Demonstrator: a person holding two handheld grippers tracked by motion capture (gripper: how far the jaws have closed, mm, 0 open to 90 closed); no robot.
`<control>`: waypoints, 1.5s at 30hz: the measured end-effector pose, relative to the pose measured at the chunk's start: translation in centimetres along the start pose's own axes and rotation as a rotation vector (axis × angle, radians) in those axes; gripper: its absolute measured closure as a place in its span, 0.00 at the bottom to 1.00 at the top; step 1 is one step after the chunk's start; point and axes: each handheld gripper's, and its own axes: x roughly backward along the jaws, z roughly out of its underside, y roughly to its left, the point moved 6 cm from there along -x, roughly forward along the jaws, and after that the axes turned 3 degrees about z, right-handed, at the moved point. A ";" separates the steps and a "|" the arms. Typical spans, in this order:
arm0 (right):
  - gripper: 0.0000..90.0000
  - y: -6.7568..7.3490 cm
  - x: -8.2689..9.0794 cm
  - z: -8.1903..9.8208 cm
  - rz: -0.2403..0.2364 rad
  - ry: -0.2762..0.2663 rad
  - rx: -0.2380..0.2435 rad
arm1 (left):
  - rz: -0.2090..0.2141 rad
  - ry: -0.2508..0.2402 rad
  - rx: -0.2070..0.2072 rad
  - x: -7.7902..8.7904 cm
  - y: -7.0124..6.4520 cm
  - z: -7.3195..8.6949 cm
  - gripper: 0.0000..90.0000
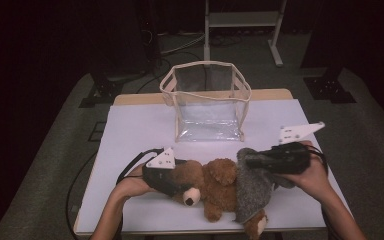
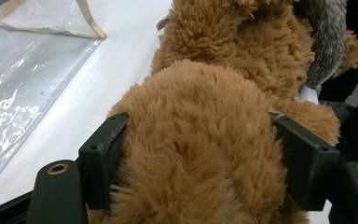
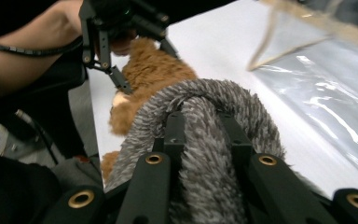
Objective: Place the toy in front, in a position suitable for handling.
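**A:** ok so what's on the table (image 1: 130, 125)? biggest stuff first pls

**B:** white table, and the biggest thing on it is a clear bag (image 1: 207, 102) with a beige rim, standing open. It sits beyond both grippers, well apart from them. In the left gripper view it's off to the upper left of the jaws, in the right gripper view it's off to the upper right.

**A:** and the bear?

**B:** brown bear (image 1: 212, 185) lying on the table right between the two grippers, at the near edge. It's got a grey cloth (image 1: 252, 187) draped over the end by the right gripper, fuzzy stuff, looks like a little garment.

**A:** left gripper (image 2: 196, 154) doing anything?

**B:** clamped on the bear. In its own view the brown fur bulges out between the two jaws, and both pads press into it from either side. From above it sits over the bear's head end, and the muzzle pokes out just below it.

**A:** right one?

**B:** right gripper (image 3: 204, 135) is pinched tight on the grey cloth. A fold of it runs up between the jaws and loops over their tips. The bear lies just past that fold, with the left gripper farther on at its other end.
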 end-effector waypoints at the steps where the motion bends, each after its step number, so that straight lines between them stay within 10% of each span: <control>1: 0.84 0.1 -0.9 -0.3 -0.003 0.019 0.018 | -0.001 0.002 -0.003 0.0 0.0 0.0 0.29; 9: 0.84 0.6 -6.6 -2.7 -0.088 0.083 0.045 | -0.004 0.016 -0.019 0.0 -0.1 -0.1 0.28; 15: 0.84 0.0 -9.6 -1.0 -0.067 0.214 0.047 | 0.001 0.015 -0.022 -0.1 -0.2 0.0 0.28; 23: 0.84 -1.2 -6.8 0.3 0.013 0.225 0.034 | 0.003 0.008 -0.017 -0.1 -0.3 -0.1 0.28; 35: 0.84 0.8 -7.3 -1.0 -0.039 0.180 0.091 | 0.009 0.008 -0.019 -0.1 -0.3 -0.1 0.27; 45: 0.84 -1.7 0.0 3.5 0.032 0.071 -0.070 | 0.007 0.012 -0.020 -0.1 -0.3 -0.2 0.27</control>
